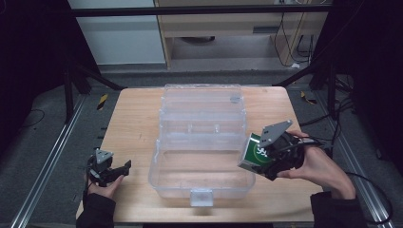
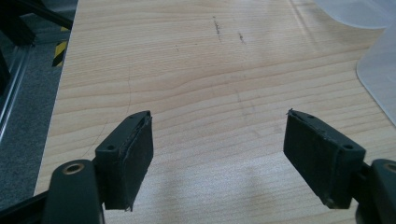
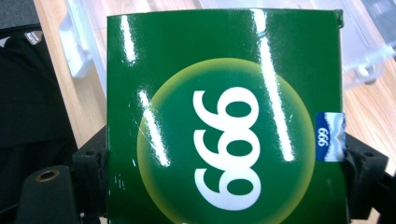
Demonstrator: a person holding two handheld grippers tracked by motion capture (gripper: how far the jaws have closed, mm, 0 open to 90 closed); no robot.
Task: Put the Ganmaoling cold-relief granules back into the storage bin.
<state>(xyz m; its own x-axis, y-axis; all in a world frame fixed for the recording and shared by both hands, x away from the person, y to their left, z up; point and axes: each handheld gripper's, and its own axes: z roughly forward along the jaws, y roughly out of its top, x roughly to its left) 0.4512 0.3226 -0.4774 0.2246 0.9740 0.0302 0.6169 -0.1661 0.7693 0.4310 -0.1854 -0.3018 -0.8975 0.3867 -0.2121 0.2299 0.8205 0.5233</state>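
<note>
green box (image 1: pixel 255 153) between right gripper (image 1: pixel 269 159) jaws

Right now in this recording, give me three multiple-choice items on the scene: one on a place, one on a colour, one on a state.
1. Where is the box?
A. In the right gripper, at the bin's right edge
B. On the table by the left gripper
C. On the floor

2. What colour is the box's face?
A. Red
B. Green with white digits
C. Plain white

3. How do the left gripper's jaws stand?
A. Shut on the box
B. Shut on nothing
C. Open, nothing between them

Answers:
1 A, the high view shows it held up beside the bin.
2 B, the right gripper view shows green with white digits.
3 C, the left gripper view shows bare wood between the pads.
</note>
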